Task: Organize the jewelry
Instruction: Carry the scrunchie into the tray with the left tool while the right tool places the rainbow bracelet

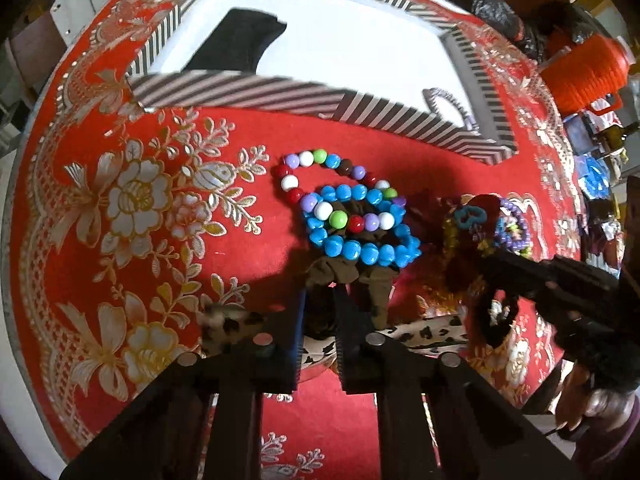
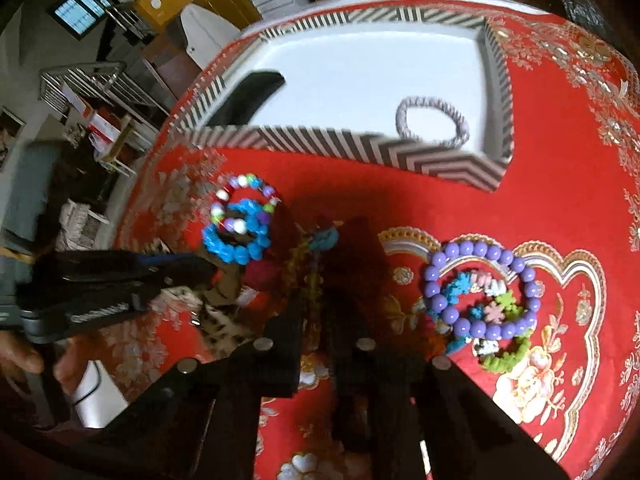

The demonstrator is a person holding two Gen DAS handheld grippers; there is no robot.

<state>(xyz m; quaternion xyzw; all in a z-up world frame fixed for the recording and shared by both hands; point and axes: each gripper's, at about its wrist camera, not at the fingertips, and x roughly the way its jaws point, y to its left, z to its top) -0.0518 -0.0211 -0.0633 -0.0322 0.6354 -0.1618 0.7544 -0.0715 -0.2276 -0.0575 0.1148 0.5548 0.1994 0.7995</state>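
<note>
A striped tray [image 1: 240, 96] with a white floor stands at the far side of the red cloth; it also shows in the right wrist view [image 2: 328, 142]. A grey ring bracelet [image 2: 432, 124] and a black item [image 1: 240, 42] lie in it. A blue bead bracelet [image 1: 360, 248] and a multicolour bead bracelet [image 1: 320, 184] lie on a brown scrunchie [image 1: 344, 272]. My left gripper [image 1: 320, 312] is shut on the brown scrunchie. My right gripper [image 2: 316, 280] is shut on a dark beaded strand [image 2: 310, 264]. A purple bead bracelet [image 2: 476, 292] lies to its right.
A leopard-print scrunchie [image 1: 424, 332] lies under the left fingers. Small bead bracelets [image 1: 508, 228] sit near the right gripper [image 1: 520, 276]. A flower-bead bracelet [image 2: 504, 352] lies by the purple one. An orange container [image 1: 584, 72] and clutter stand at the table's far right.
</note>
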